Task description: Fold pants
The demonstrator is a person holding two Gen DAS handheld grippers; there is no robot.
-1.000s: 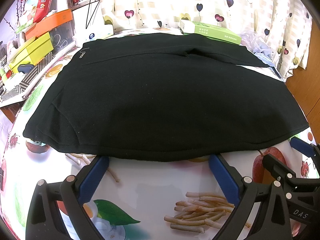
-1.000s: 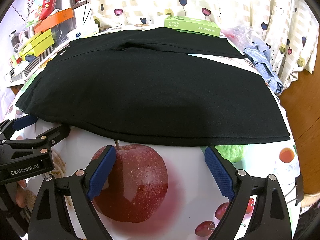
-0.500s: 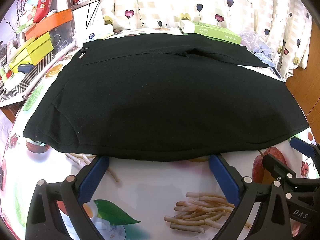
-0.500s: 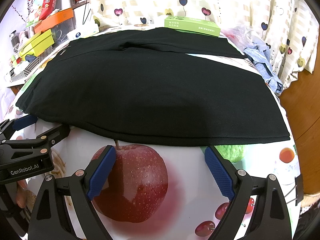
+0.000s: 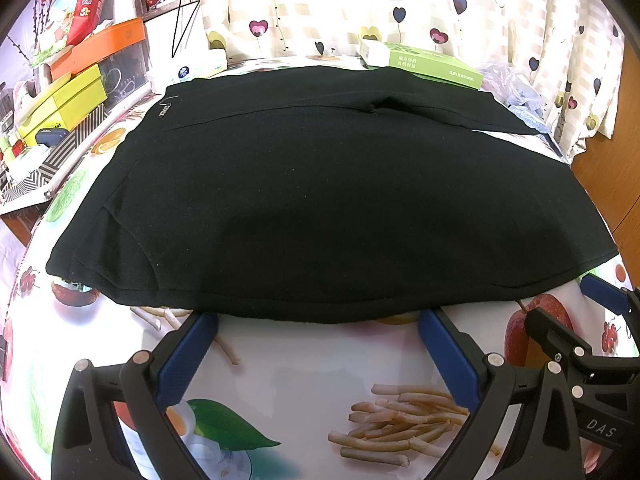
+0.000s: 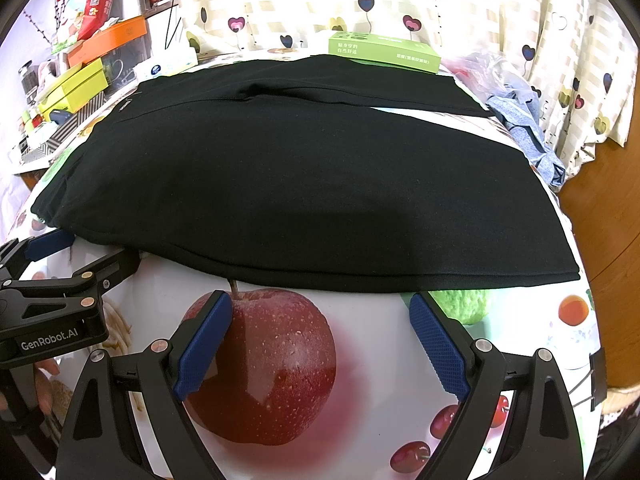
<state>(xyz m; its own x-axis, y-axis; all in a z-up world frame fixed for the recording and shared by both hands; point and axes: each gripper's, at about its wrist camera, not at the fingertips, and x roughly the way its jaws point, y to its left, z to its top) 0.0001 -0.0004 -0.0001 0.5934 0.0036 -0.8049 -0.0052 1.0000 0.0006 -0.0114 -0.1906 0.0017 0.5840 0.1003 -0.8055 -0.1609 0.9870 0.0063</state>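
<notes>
Your left gripper (image 5: 318,320) has its jaws spread wide with nothing between them; the blue pads (image 5: 188,356) sit low over the cloth (image 5: 280,384), their tips just at the near hem of the pants (image 5: 320,200). Your right gripper (image 6: 320,304) is likewise wide apart and holds nothing, its pads (image 6: 436,344) just short of the same hem, over the printed apple (image 6: 272,364).

In the left view the right gripper shows at the right edge, close beside the left one; in the right view the left gripper shows at the left edge, with a hand (image 6: 40,388) behind it.

The pants are black and lie flat across the middle of the table, filling most of it. The waistband end lies to the left, with a small logo (image 5: 165,110) near the far left corner. The legs run to the right, the nearer one broad and smooth, the farther one lying apart from it so that a wedge of cloth shows between them.

Behind the pants stands a green box (image 5: 432,66) against the curtain (image 5: 400,0). To the left are stacked boxes (image 5: 72,96), and at the far right a blue garment (image 6: 528,128).
</notes>
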